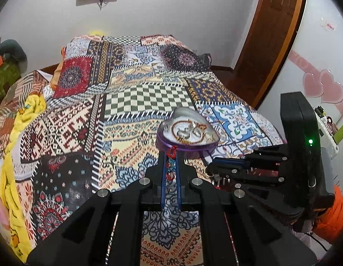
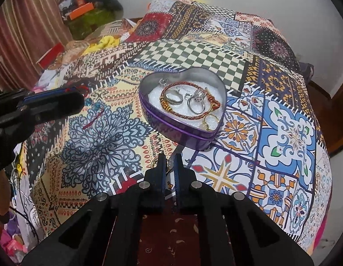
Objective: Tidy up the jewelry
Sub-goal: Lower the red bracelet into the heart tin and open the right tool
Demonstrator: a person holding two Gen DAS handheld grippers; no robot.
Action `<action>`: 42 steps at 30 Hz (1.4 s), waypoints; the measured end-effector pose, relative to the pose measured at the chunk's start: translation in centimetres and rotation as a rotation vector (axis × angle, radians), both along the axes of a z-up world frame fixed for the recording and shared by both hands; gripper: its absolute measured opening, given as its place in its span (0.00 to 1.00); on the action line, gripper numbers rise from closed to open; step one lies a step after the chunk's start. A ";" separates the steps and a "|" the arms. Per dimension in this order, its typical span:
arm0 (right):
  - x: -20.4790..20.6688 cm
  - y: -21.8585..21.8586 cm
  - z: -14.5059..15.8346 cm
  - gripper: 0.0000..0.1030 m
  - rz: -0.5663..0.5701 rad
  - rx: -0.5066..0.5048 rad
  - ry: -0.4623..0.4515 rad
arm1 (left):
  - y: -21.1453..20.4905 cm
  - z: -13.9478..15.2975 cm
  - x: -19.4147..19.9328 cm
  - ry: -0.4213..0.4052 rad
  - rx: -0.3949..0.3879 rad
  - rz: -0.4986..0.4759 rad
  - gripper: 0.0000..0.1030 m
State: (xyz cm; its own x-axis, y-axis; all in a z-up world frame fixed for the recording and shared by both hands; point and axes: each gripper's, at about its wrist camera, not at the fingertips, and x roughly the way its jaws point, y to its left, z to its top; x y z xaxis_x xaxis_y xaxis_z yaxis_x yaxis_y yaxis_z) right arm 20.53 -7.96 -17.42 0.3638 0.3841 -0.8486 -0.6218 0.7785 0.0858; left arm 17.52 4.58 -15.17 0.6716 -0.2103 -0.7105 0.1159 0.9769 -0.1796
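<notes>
A purple heart-shaped tin (image 2: 182, 130) sits on the patterned bed cover; it holds silver rings (image 2: 194, 105), a red-gold bangle (image 2: 171, 108) and gold hoops on white filling. It also shows in the left wrist view (image 1: 187, 148). My left gripper (image 1: 170, 153) is shut on a red and blue beaded bracelet (image 1: 171, 164), held just before the tin's near rim; it shows in the right wrist view (image 2: 67, 102) with red thread dangling. My right gripper (image 2: 169, 158) is shut on a small gold ring piece (image 2: 170, 166) near the tin's point, and shows at the right of the left wrist view (image 1: 212, 169).
The patchwork bed cover (image 2: 282, 133) spans the bed. A yellow blanket (image 1: 23, 137) lies along its left side. Boxes and clutter (image 2: 82, 11) stand at the far left by a curtain. A wooden door (image 1: 273, 22) is at the far right.
</notes>
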 end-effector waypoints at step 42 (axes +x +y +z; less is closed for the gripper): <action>4.7 -2.0 4.9 0.06 -0.060 0.162 -0.122 | -2.2 1.2 7.7 -0.064 -0.024 -0.067 0.06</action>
State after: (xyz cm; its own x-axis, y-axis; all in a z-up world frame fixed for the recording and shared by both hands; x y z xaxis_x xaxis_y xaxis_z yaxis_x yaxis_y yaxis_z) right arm 25.23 -10.01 -12.56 0.4863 0.4864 -0.7259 -0.5884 0.7965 0.1395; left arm 25.23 2.34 -13.93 0.6996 -0.2724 -0.6606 0.1925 0.9622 -0.1929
